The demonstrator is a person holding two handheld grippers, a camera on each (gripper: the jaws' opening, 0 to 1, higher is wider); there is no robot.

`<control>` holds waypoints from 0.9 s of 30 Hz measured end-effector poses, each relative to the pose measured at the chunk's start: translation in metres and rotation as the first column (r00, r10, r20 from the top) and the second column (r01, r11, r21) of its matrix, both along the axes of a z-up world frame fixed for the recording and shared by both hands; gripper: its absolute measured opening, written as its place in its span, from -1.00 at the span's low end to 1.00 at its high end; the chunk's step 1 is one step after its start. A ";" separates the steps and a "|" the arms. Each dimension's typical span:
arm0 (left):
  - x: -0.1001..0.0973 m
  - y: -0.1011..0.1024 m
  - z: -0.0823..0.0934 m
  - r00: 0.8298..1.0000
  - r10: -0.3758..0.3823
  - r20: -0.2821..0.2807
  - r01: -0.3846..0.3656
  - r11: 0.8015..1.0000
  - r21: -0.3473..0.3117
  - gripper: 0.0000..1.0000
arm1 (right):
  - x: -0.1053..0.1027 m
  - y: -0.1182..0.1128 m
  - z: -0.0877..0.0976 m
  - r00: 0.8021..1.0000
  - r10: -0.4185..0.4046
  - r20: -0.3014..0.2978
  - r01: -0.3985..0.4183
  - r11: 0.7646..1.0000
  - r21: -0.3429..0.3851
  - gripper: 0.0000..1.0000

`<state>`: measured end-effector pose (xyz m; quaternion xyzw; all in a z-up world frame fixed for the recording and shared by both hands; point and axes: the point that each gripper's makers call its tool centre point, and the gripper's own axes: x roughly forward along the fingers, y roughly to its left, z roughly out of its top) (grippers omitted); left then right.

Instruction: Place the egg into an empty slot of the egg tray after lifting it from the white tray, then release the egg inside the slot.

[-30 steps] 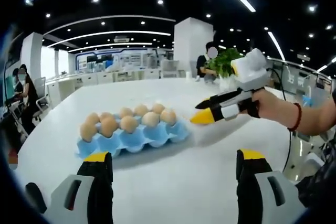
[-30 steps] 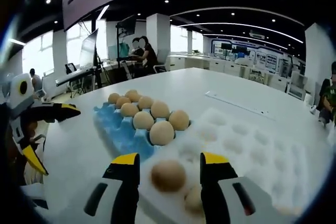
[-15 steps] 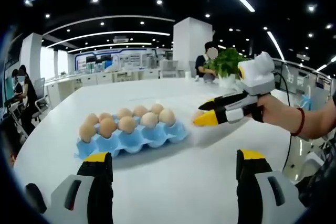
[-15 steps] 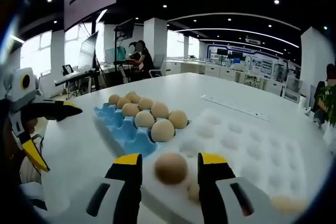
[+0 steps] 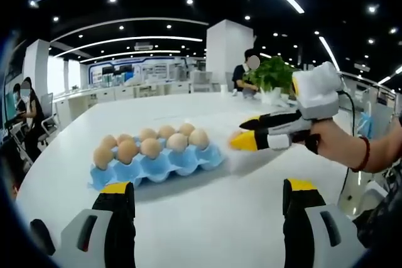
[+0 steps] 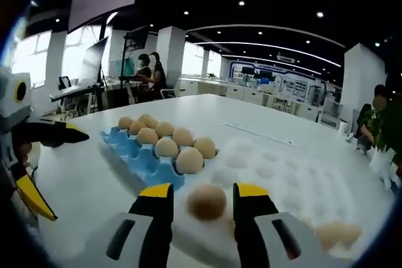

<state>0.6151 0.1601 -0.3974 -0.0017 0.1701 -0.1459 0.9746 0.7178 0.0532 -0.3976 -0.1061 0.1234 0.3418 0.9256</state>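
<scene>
A broad white table (image 5: 207, 218) carries a blue egg tray (image 5: 157, 166), most of its slots filled with brown eggs, with the white tray (image 6: 295, 180) just beside it. In the right gripper view the right gripper (image 6: 202, 200) holds an egg (image 6: 206, 201) between its yellow-tipped jaws above the white tray's near edge; it looks lifted, though the blur leaves that uncertain. The left gripper (image 5: 207, 194) hangs over bare table with its jaws wide apart. Around is an open-plan office with ceiling light strips, a white pillar (image 5: 230, 54), a potted plant (image 5: 271, 75) and seated people
</scene>
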 end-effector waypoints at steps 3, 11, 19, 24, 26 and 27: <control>0.000 0.001 0.000 1.000 -0.001 0.001 0.001 1.000 -0.006 1.00 | -0.002 0.003 -0.003 1.000 -0.018 -0.001 0.018 1.000 0.017 -0.23; -0.003 0.006 -0.004 1.000 0.007 -0.004 -0.007 1.000 -0.011 1.00 | 0.002 -0.002 -0.009 0.994 -0.103 -0.030 0.105 0.991 0.080 -0.27; -0.005 0.002 -0.006 1.000 0.007 -0.006 -0.007 1.000 -0.015 1.00 | 0.002 -0.002 -0.009 0.986 -0.168 0.019 0.166 0.980 0.107 -0.32; -0.006 0.000 -0.007 1.000 0.003 -0.006 -0.003 1.000 -0.015 1.00 | 0.001 -0.002 -0.020 0.980 -0.200 -0.006 0.200 0.974 0.103 -0.37; -0.007 -0.001 -0.008 1.000 0.004 -0.008 -0.004 1.000 -0.015 1.00 | 0.002 -0.003 -0.018 0.976 -0.219 -0.005 0.218 0.968 0.124 -0.37; -0.007 0.000 -0.009 1.000 0.004 -0.008 -0.004 1.000 -0.017 1.00 | 0.003 -0.003 -0.018 0.975 -0.224 -0.003 0.222 0.967 0.128 -0.38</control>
